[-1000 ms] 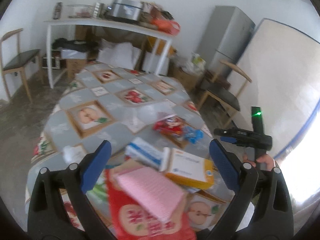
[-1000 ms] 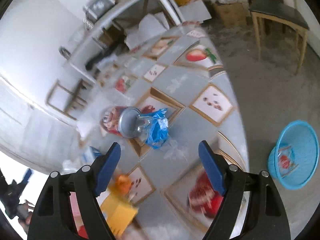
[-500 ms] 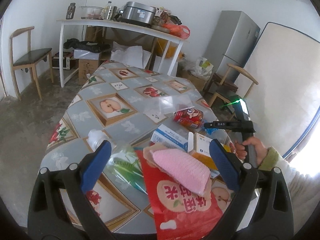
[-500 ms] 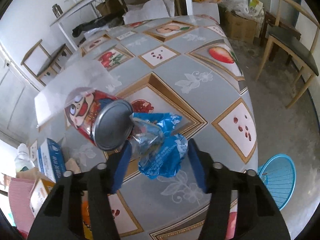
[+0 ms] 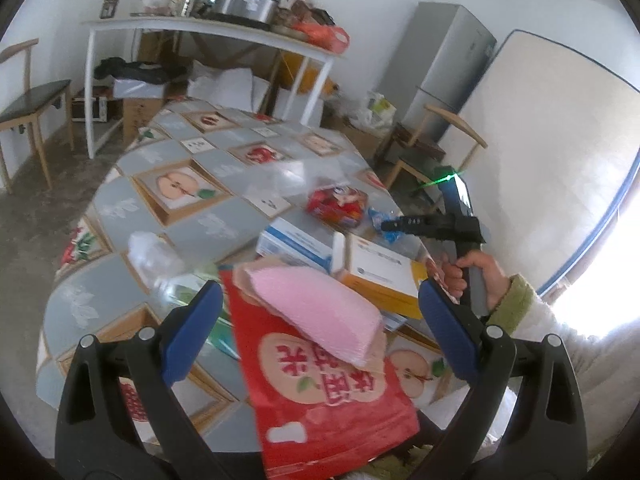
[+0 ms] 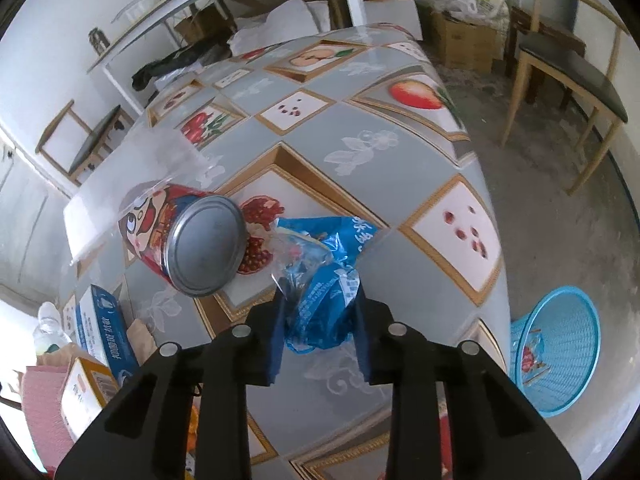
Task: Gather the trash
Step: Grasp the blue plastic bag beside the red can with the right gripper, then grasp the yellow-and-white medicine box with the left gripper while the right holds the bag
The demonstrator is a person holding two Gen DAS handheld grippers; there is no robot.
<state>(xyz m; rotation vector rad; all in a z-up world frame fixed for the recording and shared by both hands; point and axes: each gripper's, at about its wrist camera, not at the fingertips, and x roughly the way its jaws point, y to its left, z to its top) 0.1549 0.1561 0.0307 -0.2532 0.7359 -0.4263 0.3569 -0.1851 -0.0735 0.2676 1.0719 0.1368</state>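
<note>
Cluttered room, fruit-print tablecloth on long table, chairs and shelf behind. Right gripper angled down at table edge, jaws closing around crumpled blue wrapper; wrapper sits right between blue pads, pads look touching or almost touching its sides, full pinch not certain yet. Red tin can lying on its side just left of wrapper, silver base facing camera, a corner of wrapper's clear film close to it. Clear plastic sheet draped over can's far end.

Step in hand, by judgement: finishing pinch on wrapper. To do well: close fully on bulky crumpled middle, not thin trailing film; lift straight up so can not dragged or rolled; check film free of can rim before moving off. Thin plastic likely to slip, so firm squeeze first. Blue basket on floor right of table, near, likely drop spot.

Left gripper spread wide, holding nothing, hovering above red bag and pink pad at near end of table. Boxes and plastic bottle beside.
</note>
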